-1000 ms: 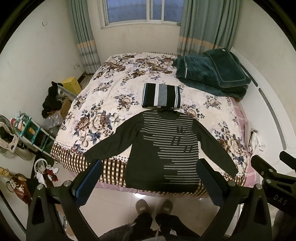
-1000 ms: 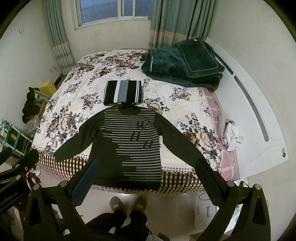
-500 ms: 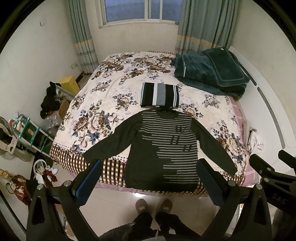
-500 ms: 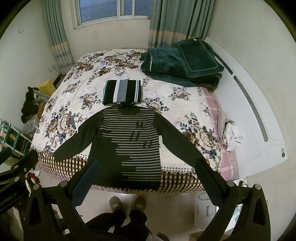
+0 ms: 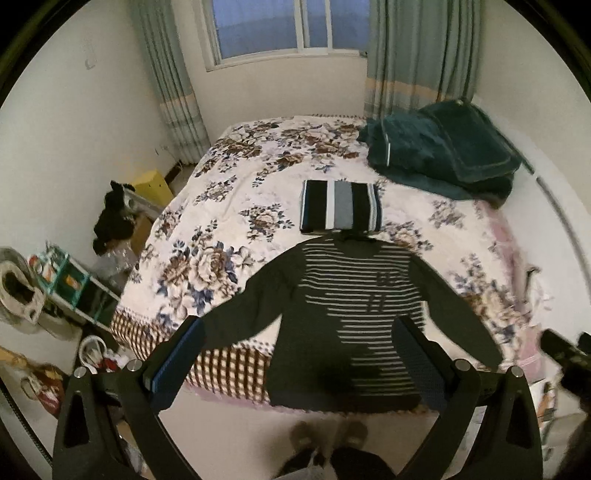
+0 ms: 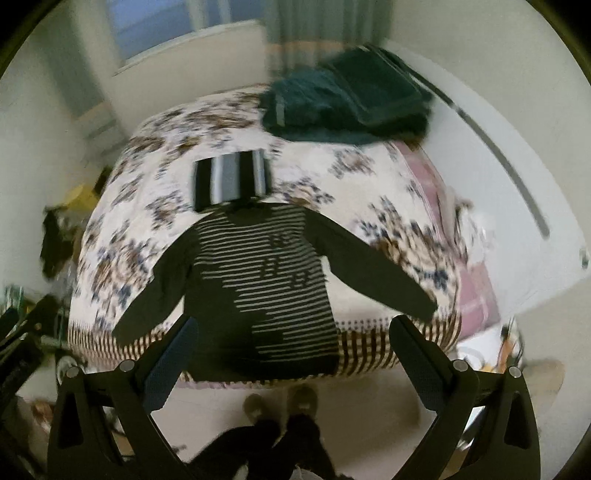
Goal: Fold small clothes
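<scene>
Both wrist cameras look down from above the near foot of the bed, facing the far window. The left view sits left, catching floor clutter; the right view, blurred, takes in the right wall. Both share the dark sweater spread at the near edge.
</scene>
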